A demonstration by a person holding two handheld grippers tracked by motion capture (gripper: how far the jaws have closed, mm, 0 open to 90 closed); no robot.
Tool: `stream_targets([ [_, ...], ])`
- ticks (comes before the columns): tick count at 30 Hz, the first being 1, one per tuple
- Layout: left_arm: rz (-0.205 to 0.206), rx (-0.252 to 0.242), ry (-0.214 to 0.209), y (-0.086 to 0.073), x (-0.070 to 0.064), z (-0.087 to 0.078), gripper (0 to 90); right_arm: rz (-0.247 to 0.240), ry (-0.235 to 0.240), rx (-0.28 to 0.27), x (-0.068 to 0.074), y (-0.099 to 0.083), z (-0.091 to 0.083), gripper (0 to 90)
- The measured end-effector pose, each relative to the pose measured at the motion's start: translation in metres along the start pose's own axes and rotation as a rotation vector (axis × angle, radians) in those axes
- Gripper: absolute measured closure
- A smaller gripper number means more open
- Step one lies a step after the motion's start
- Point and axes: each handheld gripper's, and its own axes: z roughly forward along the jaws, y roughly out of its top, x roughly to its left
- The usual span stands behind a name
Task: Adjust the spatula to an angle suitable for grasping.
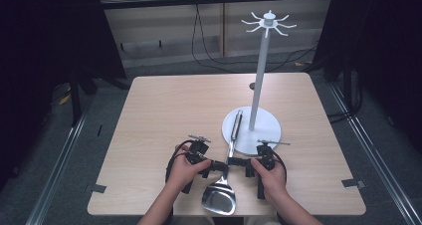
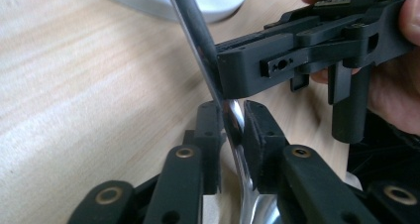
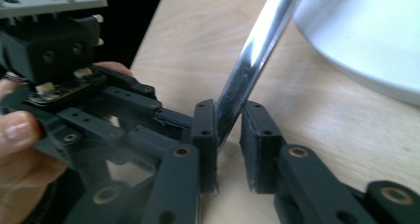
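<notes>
spatula: shiny metal spatula (image 1: pixel 219 197) lies near the front edge of the table (image 1: pixel 159 110), about midway along it. its wide blade points at the person and its long handle runs back onto the stand's foot.
left gripper: left gripper (image 1: pixel 217 166) comes at the handle from the left, held in the left hand (image 1: pixel 181 170). in the left gripper view (image 2: pixel 232 130) its jaws sit on both sides of the thin handle, very close to it. cannot tell if they squeeze it yet.
right gripper: right gripper (image 1: pixel 234 162) comes from the right, held in the right hand (image 1: pixel 271 175). in the right gripper view (image 3: pixel 229 130) the handle stands between the jaws. it touches the left one, and a small gap shows by the other.
both grippers: tips almost meet at the handle, just behind the blade.
stand: white stand (image 1: pixel 251 130) has a round foot nearer the right edge of the table, a tall pole, and hooks on top.
</notes>
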Motion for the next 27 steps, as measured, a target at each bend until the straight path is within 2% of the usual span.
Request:
stream_targets([
  [2,0.002,-0.016,-0.003,0.001,-0.002,-0.003,80.2,0.000,0.027,-0.015,0.003,0.002,-0.002,82.5],
  [3,0.023,-0.012,-0.005,0.002,-0.002,-0.005,81.4,-0.002,0.036,-0.019,0.004,0.003,-0.003,83.3],
  [7,0.055,-0.038,-0.016,0.006,-0.006,-0.013,84.9,-0.007,0.082,-0.049,0.012,0.006,-0.007,87.5],
  [9,0.050,-0.055,-0.031,0.007,-0.009,-0.016,85.9,-0.019,0.099,-0.058,0.016,0.008,-0.008,88.9],
  [16,0.070,-0.071,-0.028,0.010,-0.013,-0.024,86.8,-0.084,0.117,-0.079,0.025,0.011,-0.012,89.8],
  [20,0.105,-0.095,-0.021,0.014,-0.020,-0.030,87.3,-0.158,0.123,-0.098,0.034,0.016,-0.016,89.8],
  [23,0.111,-0.103,-0.021,0.015,-0.022,-0.031,87.6,-0.187,0.116,-0.100,0.038,0.017,-0.018,89.8],
  [24,0.114,-0.110,-0.032,0.016,-0.023,-0.033,87.7,-0.216,0.115,-0.108,0.041,0.018,-0.021,89.8],
  [27,0.121,-0.114,-0.035,0.017,-0.025,-0.035,87.9,-0.225,0.121,-0.116,0.043,0.019,-0.022,89.8],
])
